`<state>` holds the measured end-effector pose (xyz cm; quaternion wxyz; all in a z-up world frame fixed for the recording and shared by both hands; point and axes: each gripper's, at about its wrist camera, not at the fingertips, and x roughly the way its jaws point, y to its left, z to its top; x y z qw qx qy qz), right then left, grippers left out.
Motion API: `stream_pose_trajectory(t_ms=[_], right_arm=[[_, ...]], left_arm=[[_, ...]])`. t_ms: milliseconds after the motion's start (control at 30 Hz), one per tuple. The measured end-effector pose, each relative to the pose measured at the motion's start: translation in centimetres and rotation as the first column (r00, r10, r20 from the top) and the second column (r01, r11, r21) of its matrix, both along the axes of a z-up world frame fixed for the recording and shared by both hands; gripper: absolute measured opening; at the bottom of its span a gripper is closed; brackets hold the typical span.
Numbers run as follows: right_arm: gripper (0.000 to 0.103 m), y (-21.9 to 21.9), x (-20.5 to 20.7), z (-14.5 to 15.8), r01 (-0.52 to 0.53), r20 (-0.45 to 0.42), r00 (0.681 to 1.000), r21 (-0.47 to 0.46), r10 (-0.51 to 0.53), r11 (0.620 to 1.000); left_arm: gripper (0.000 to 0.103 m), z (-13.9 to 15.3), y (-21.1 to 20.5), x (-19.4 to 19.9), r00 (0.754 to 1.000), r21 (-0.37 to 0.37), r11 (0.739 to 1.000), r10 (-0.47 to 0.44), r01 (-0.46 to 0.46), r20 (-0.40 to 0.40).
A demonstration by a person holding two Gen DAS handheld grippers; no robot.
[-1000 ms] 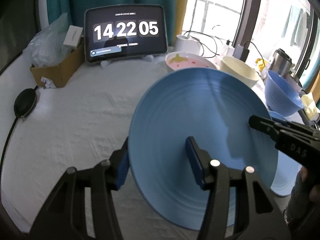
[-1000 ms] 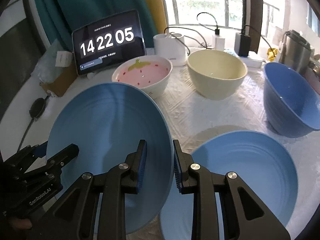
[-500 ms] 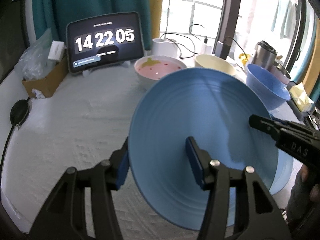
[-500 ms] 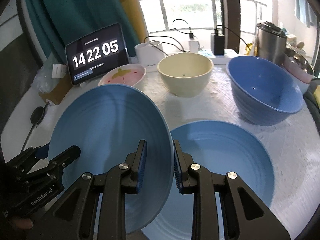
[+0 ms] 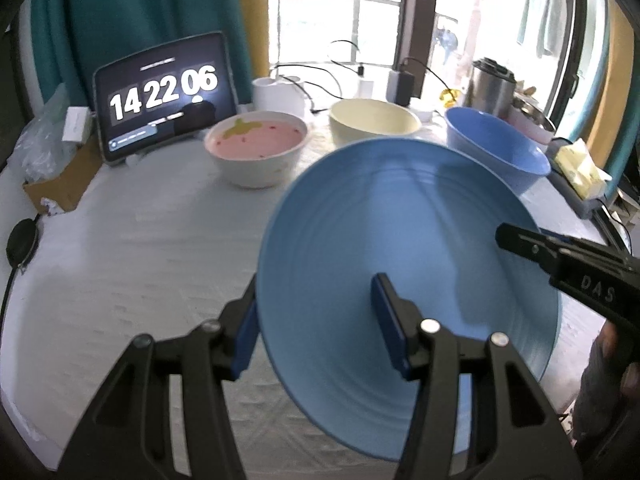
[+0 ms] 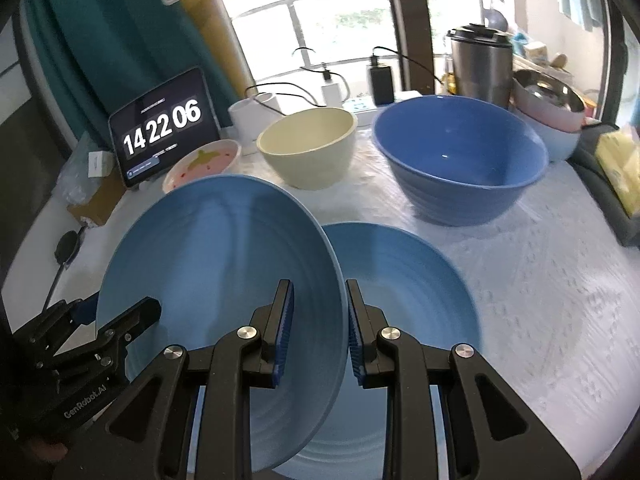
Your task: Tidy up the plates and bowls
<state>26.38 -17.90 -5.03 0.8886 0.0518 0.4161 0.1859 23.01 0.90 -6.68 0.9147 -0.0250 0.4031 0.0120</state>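
Note:
A light blue plate [image 5: 404, 236] [image 6: 220, 264] is held tilted above the table by both grippers. My left gripper [image 5: 316, 328] is shut on its left rim. My right gripper [image 6: 318, 332] is shut on its right rim, and its black finger shows in the left wrist view [image 5: 560, 260]. A second light blue plate [image 6: 404, 292] lies flat on the white tablecloth, below and to the right of the held one. Behind stand a pink strawberry bowl [image 5: 256, 148] [image 6: 200, 162], a cream bowl [image 5: 374, 122] [image 6: 308, 148] and a large blue bowl [image 5: 496, 148] [image 6: 460, 160].
A tablet clock [image 5: 164, 94] leans at the back left next to a cardboard box [image 5: 60, 184]. A white charger with cables [image 6: 256, 114], a steel kettle [image 6: 480, 64] and stacked pots [image 6: 548, 100] line the window side. A yellow pack [image 5: 580, 164] lies at the right edge.
Both grippers have carried the held plate to the right and higher; it now overlaps the flat plate's left side. The clock changed from 05 to 06.

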Motion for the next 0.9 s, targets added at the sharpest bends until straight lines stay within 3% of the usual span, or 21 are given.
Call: stream_pose_trajectory(t_ms=[500,900], right_arm=[[0.027,-5.5,-0.1,-1.6,0.074,-0.039,0.997,0.017,-0.073,0.997],[0.027,-7.4,-0.2,-1.9,0.067,-0.037,0.997,0.055,-0.065,0.996]], left_arm=[[0.054,-1.4,-5.3,0.2,0.997,0.021,0.997,-0.07,0.07,-0.027],[0.057,-2.6,-7.1,1.3,0.996,0.041,0.998,-0.043,0.046,-0.072]])
